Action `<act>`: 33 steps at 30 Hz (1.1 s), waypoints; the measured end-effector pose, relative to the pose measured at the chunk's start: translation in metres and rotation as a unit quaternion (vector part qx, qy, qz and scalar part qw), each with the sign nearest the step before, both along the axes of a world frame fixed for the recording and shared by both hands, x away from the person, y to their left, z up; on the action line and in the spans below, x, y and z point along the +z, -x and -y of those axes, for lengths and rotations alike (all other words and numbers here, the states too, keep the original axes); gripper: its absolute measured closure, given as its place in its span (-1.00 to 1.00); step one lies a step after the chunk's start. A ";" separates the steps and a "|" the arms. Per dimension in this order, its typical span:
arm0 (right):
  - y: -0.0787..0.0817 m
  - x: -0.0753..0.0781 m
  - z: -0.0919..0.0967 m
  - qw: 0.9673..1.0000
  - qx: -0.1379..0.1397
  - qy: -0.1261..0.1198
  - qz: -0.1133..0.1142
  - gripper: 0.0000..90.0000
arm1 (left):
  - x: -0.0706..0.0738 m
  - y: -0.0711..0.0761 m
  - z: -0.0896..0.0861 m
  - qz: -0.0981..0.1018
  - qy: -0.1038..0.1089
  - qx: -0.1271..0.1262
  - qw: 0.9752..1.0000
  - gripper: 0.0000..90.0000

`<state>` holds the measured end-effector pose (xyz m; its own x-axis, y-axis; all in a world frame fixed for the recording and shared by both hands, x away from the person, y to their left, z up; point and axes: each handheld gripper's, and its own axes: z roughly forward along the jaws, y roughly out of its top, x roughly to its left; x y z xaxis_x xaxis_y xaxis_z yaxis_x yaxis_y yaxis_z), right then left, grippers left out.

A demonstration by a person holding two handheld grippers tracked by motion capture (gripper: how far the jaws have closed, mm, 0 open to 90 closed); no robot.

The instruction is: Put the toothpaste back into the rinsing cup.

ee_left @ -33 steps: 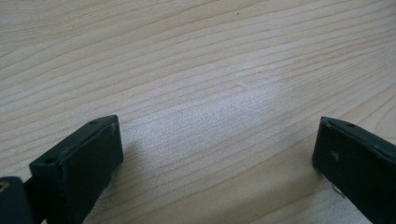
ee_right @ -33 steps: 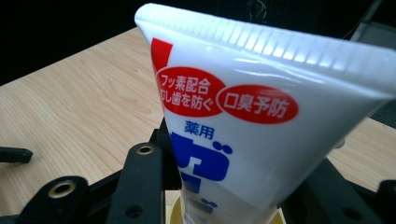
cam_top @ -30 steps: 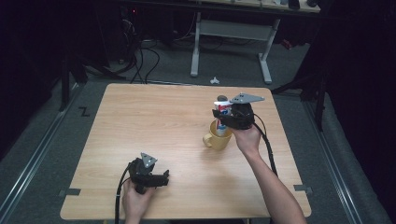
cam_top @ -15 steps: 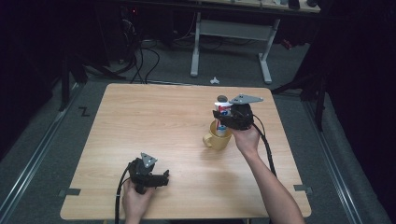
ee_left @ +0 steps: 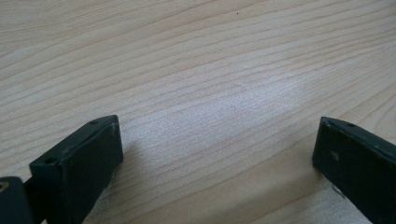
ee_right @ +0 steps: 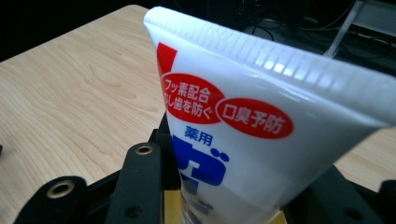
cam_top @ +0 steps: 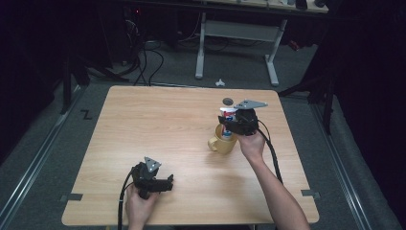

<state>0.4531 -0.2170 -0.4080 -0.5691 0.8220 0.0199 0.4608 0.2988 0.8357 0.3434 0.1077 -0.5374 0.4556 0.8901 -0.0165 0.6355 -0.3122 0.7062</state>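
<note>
Now my right claw (cam_top: 233,125) grips the toothpaste tube (ee_right: 243,140) upright in the yellow mug (cam_top: 221,142), my left claw (cam_top: 163,184) rests wide open on the surface (cam_top: 158,129), and next I judge I should loosen and lift away.

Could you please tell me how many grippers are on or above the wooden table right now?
2. The left black handheld gripper sits low at the light wooden table's near edge. The right black handheld gripper holds a white toothpaste tube upright in the yellow ceramic mug.

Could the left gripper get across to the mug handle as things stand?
Probably yes. The left gripper rests open on bare table, and nothing lies between it and the yellow mug, whose handle faces its side. The right gripper holds a tube above the mug.
</note>
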 end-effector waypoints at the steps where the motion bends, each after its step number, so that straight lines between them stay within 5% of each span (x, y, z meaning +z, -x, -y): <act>1: 0.000 -0.001 0.000 1.000 0.000 0.001 0.000 0.38 | 0.000 0.000 0.000 0.000 0.000 0.000 1.000 -0.96; 33: -0.006 -0.026 0.000 1.000 -0.013 0.007 -0.027 0.38 | 0.000 0.000 0.000 0.000 0.000 0.000 1.000 -0.96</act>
<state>0.4589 -0.2170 -0.4335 -0.5465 0.8365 0.0390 0.5134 0.2979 0.8047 0.3434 0.1077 -0.5373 0.4554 0.8901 -0.0173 0.6360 -0.3117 0.7060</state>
